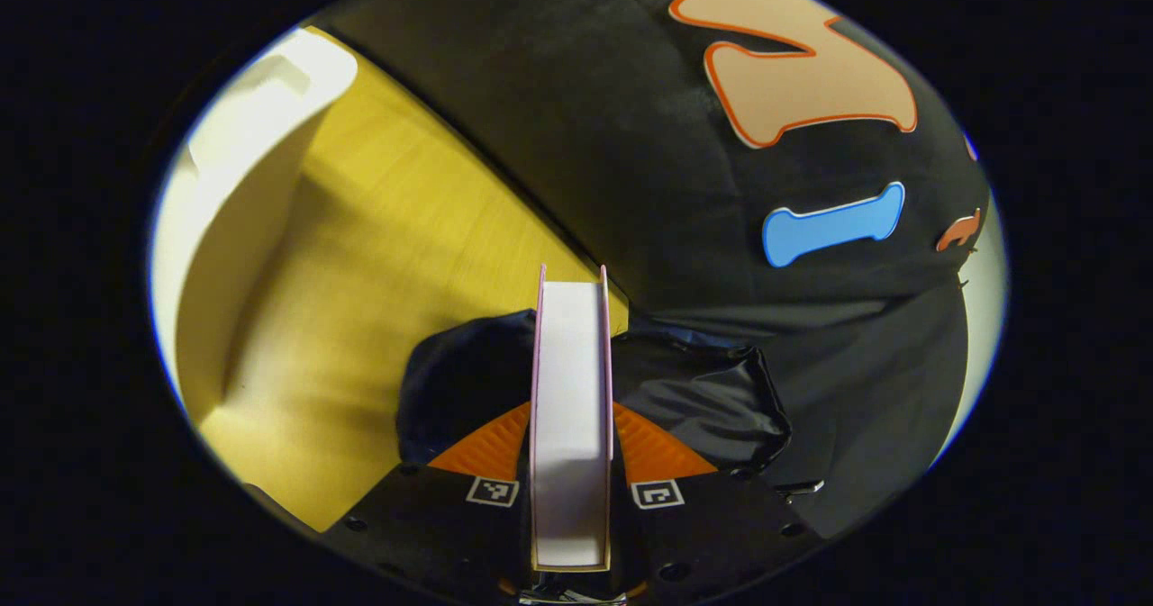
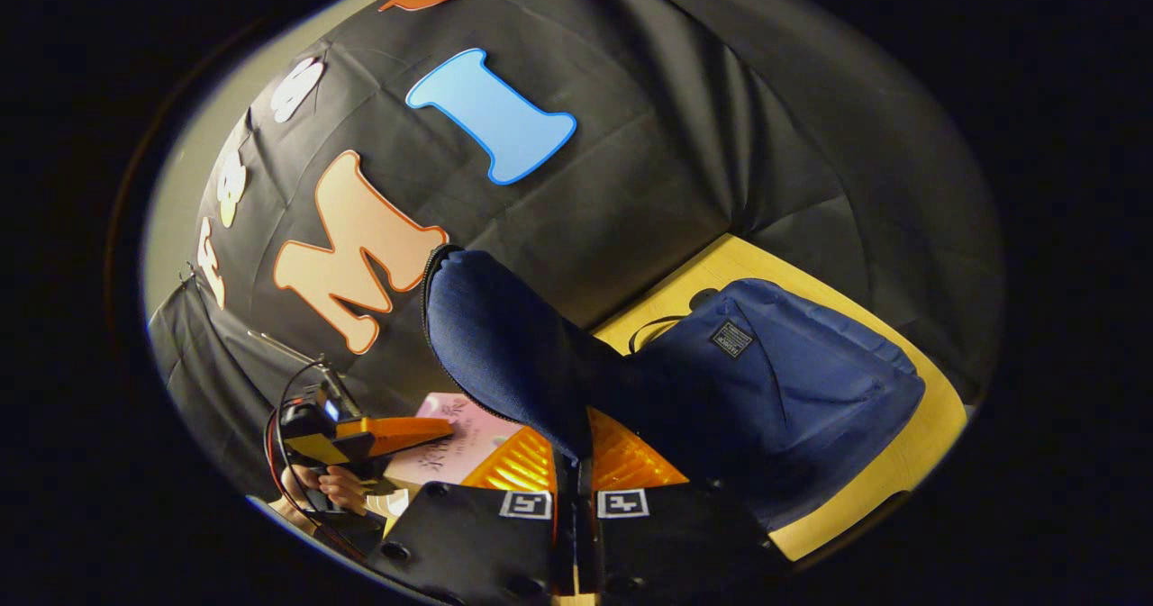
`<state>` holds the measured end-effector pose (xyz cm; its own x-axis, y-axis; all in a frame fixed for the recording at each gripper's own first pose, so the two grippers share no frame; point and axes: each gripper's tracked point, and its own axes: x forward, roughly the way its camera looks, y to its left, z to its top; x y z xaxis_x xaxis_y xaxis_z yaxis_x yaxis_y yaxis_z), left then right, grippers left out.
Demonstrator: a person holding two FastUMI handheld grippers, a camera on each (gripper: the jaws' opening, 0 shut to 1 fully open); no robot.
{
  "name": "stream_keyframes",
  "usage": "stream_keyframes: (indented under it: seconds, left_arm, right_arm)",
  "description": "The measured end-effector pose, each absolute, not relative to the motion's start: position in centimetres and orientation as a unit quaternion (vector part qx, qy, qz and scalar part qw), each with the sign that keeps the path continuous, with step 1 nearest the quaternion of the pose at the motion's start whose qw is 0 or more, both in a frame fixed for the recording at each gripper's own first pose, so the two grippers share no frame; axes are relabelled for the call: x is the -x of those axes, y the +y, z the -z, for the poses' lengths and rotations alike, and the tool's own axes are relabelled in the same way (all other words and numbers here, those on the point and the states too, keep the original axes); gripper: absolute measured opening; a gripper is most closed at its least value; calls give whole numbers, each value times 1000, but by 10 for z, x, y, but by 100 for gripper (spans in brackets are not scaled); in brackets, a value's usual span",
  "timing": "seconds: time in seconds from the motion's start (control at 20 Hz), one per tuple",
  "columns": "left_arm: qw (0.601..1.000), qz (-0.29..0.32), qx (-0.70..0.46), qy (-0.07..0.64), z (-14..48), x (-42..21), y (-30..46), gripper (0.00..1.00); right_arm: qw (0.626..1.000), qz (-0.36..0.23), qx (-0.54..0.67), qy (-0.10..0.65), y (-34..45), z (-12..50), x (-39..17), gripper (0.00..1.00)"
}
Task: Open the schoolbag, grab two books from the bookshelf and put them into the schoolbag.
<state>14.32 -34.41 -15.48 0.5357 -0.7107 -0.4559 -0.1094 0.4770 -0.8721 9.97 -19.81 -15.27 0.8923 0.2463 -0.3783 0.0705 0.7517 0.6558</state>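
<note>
In the left gripper view my left gripper (image 1: 571,426) is shut on a pink-covered book (image 1: 571,381), held edge-on with its white page block facing me. It hangs over the dark lining of the schoolbag's opening (image 1: 712,390). In the right gripper view my right gripper (image 2: 576,462) is shut on the schoolbag's raised front flap (image 2: 504,336) and holds it up. The navy schoolbag (image 2: 793,381) lies on the yellow table (image 2: 937,426). Farther off at the lower left the left gripper (image 2: 387,435) shows, in a hand (image 2: 320,484), with the pink book (image 2: 459,435) between its fingers.
A white bookshelf panel (image 1: 243,183) stands at the left of the yellow table (image 1: 387,255). The black cloth wall closes off the back close behind the bag.
</note>
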Motion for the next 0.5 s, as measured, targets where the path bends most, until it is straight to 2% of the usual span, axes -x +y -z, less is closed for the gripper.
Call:
stream_keyframes:
  seconds: [0.3,0.35,0.5]
  left_arm:
    - [723,200,489,445,183,-146,-409,33]
    - [718,200,494,448,187,-144,-417,31]
    - [701,187,510,462,204,-141,-437,33]
  right_arm:
    - [909,-58,-349,219,-196,149,-99,4]
    - [910,-60,-349,218,-196,150,-98,3]
    - [911,-64,-347,213,-197,147,-98,6]
